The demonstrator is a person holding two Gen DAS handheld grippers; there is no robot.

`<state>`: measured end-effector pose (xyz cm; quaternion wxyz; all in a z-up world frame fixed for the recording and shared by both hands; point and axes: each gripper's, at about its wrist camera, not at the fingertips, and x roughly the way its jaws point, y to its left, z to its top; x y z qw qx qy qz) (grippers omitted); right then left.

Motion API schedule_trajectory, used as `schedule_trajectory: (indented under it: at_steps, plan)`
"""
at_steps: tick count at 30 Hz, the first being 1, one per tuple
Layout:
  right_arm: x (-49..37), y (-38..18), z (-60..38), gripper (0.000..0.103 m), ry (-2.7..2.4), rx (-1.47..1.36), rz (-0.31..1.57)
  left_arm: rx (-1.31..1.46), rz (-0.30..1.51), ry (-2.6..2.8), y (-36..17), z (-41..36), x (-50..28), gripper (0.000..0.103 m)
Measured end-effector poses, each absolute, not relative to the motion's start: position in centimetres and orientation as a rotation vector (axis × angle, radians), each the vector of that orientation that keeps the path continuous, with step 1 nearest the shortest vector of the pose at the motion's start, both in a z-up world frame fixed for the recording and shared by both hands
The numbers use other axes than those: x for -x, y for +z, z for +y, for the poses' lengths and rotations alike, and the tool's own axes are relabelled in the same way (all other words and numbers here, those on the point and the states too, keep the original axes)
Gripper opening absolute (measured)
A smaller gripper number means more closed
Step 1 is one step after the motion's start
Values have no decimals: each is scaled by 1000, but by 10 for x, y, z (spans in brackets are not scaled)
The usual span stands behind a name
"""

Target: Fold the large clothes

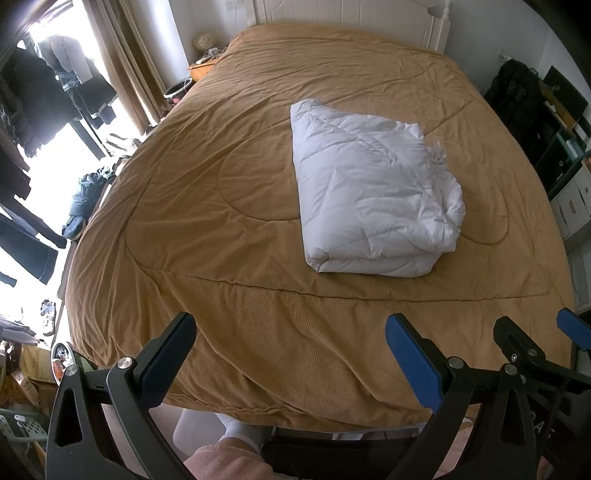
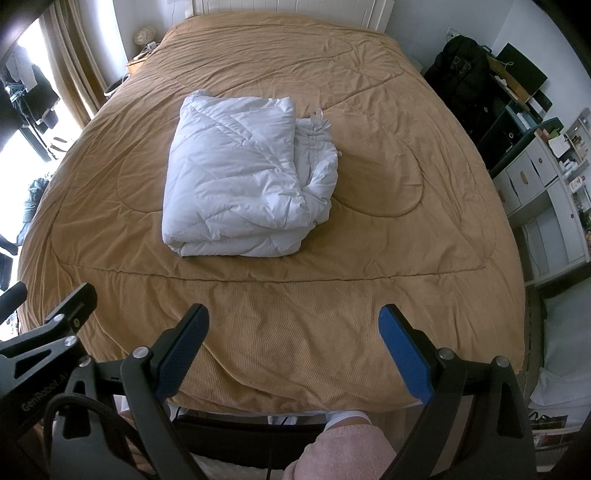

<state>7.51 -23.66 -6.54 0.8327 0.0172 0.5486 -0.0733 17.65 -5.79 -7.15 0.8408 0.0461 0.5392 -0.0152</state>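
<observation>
While both jaws gape empty, a folded, seemingly padded white garment (image 1: 373, 192) rests on the bed (image 1: 221, 229)

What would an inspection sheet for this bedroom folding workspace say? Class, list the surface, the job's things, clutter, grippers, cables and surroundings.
Surface: tan quilted bedspread, wrinkled, covering the bed.
Job's things: white padded garment, folded into a bundle, lying mid-bed.
Clutter: nothing seen on the bed besides it.
Grippers: left gripper and right gripper open, holding nothing, above the bed's near edge.
Cables: black cable at the left gripper.
Surroundings: white headboard, brown curtains, hanging dark clothes, white shelving.
</observation>
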Motion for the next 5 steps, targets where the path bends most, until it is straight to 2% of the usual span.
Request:
schedule_trajectory:
  at_steps: [5]
  plan:
    - [-75,-65,-237,93,-154,-37,1164,-98,1141,-33,-72,-57,-176,102]
